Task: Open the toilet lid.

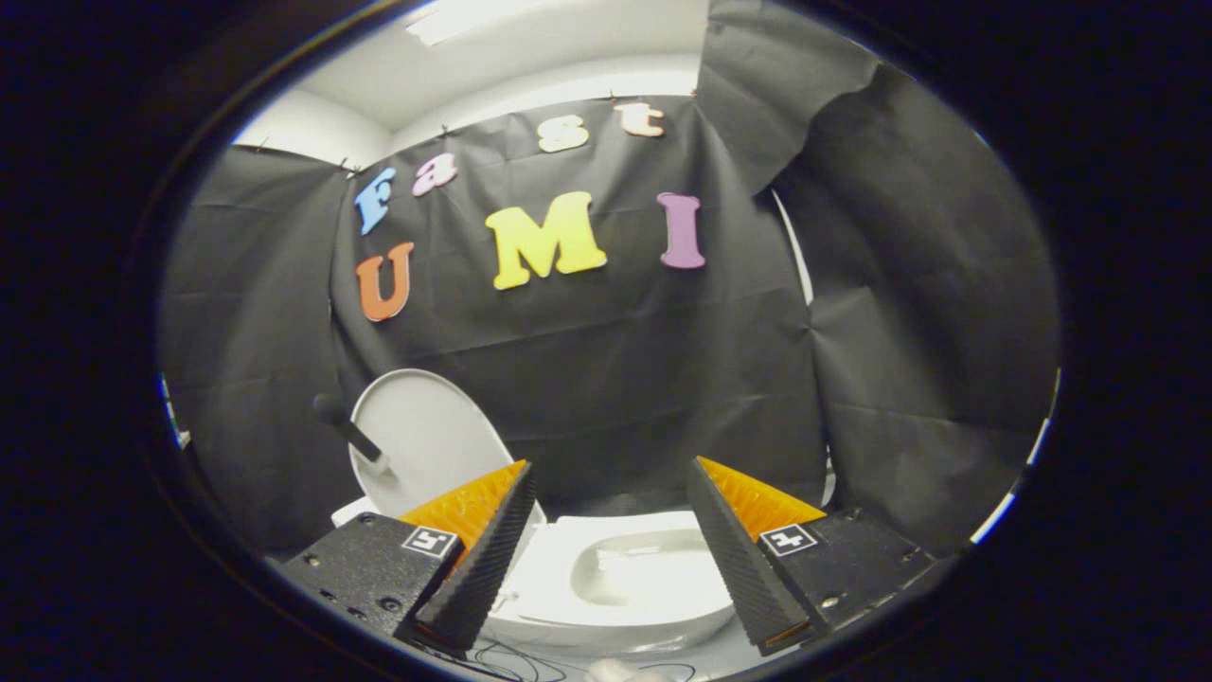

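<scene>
Nearest the camera, the gripper (611, 474) has its two fingers spread wide apart, pinching nothing; open air lies between them. Each finger rises from a dark block bearing a small square marker.

Below and just beyond the fingers sits the toilet (606, 606), white, seen from above. Its bowl (639, 568) shows in the gap between the fingers, with water in it. A few thin cables (502, 658) lie on the floor under the near rim.

The lid (426, 445) is already raised. It stands near upright behind the bowl, beyond the left finger and partly hidden by it, its pale oval underside facing the camera. Its long axis runs up and down, leaning a little to the left, with the hinge end low behind the finger and the free end pointing up toward the black cloth wall (615, 379). A dark stub handle (346, 431) juts from the lid's left edge, pointing up and to the left.

The lid lies ahead and left of the gripper, well apart from both fingers; the left finger is the nearer one. Nothing touches the lid.

Judging from this, the task looks done or nearly so: the lid is off the seat. What remains, if anything, is probably only to draw the gripper clear without knocking the lid forward.
</scene>
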Tool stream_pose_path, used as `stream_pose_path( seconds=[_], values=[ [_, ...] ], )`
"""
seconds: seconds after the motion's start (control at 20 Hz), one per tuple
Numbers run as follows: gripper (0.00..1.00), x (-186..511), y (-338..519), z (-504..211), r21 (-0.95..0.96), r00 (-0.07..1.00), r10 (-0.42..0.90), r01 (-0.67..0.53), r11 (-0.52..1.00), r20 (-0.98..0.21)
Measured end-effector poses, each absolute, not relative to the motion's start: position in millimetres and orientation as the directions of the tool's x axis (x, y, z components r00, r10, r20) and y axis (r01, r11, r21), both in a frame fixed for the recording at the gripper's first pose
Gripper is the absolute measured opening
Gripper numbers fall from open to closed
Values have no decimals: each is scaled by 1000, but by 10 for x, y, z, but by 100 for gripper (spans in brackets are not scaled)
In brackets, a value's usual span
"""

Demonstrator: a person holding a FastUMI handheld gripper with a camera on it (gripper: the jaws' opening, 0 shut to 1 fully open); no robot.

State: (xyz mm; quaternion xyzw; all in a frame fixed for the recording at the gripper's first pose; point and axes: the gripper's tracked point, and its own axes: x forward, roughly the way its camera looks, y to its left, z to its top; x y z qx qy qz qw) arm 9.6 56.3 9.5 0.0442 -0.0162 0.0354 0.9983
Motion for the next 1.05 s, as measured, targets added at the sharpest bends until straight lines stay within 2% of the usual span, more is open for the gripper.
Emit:
stream_pose_path(
  seconds=[0.4,1.05],
  values=[
    [100,109,119,-224,109,999,28,-32,994,39],
    [100,132,56,-170,139,997,44,-52,989,59]
  ],
)
